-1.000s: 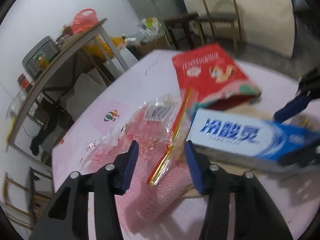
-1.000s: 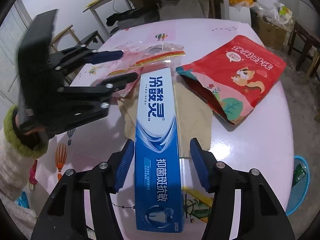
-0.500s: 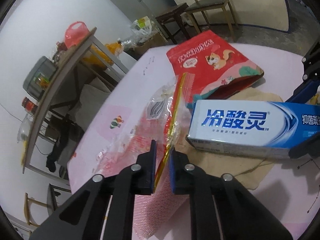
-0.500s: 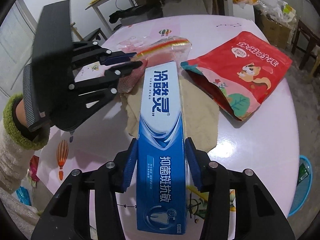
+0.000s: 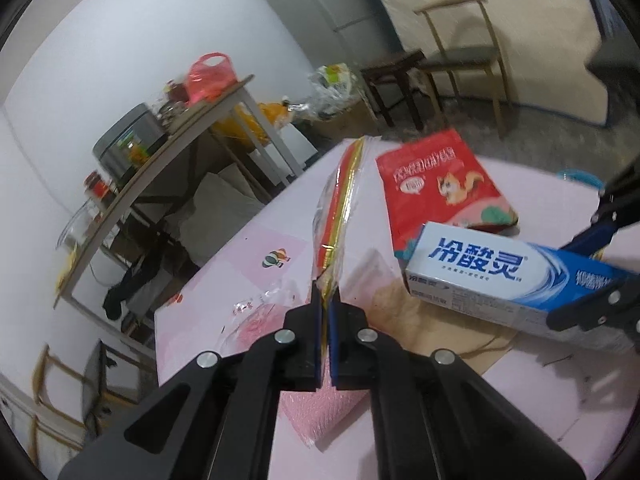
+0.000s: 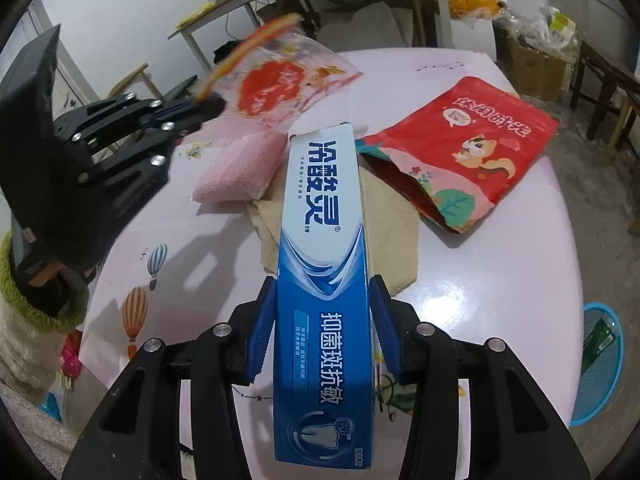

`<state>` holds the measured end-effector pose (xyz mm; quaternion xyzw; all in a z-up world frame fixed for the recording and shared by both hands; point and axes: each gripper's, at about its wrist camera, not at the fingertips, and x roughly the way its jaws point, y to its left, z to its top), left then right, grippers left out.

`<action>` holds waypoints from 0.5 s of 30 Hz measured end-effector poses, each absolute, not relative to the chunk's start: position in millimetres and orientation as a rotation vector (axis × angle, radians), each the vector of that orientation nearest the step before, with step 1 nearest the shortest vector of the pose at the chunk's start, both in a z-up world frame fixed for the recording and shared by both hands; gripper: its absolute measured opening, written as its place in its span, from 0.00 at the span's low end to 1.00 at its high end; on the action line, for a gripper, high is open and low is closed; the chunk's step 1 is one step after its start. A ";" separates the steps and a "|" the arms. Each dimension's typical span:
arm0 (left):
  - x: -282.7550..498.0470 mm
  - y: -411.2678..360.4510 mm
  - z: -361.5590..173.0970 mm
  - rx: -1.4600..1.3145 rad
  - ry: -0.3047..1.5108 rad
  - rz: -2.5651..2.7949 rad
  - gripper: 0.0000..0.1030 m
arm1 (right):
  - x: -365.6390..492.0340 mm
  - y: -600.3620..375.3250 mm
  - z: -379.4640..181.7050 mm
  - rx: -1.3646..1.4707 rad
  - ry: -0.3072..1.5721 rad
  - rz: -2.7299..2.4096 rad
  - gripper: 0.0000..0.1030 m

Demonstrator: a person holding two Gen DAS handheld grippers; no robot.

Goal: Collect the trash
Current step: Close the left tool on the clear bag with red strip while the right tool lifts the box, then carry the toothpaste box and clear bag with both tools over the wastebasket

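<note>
My left gripper (image 5: 327, 320) is shut on the edge of a clear plastic bag with a red and gold strip (image 5: 340, 196) and holds it lifted off the pink table; the bag (image 6: 280, 68) and the left gripper (image 6: 212, 104) also show in the right wrist view. My right gripper (image 6: 322, 320) is shut on a blue and white toothpaste box (image 6: 320, 240), also in the left wrist view (image 5: 500, 276). A red snack pouch (image 6: 464, 152) lies on the table. A pink foam pad (image 6: 240, 172) and a tan cloth (image 6: 388, 232) lie under the box.
The round pink table (image 6: 500, 280) has its edge close on the right. A blue bin (image 6: 600, 360) stands on the floor beside it. A cluttered side table (image 5: 160, 148) and chairs (image 5: 460, 52) stand beyond.
My left gripper closed on the plastic bag's edge and lifted it off the pink foam pad. My right gripper closed on the toothpaste box.
</note>
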<state>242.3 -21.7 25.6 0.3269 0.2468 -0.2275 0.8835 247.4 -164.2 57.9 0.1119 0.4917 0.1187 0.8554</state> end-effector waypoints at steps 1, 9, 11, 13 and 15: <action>240.6 -19.4 28.6 0.660 0.515 -0.472 0.02 | 245.2 -165.8 59.6 0.239 1.029 0.248 0.42; 226.9 4.8 59.4 0.440 0.557 -0.458 0.02 | 233.5 -175.8 73.4 0.291 0.981 0.248 0.42; 218.9 7.6 67.3 0.414 0.545 -0.453 0.02 | 229.4 -178.1 77.2 0.303 0.966 0.247 0.42; 209.8 9.5 75.9 0.383 0.534 -0.458 0.02 | 225.0 -180.1 82.6 0.316 0.949 0.247 0.42; 201.7 11.2 82.8 0.356 0.528 -0.464 0.02 | 220.6 -182.7 87.6 0.324 0.932 0.245 0.42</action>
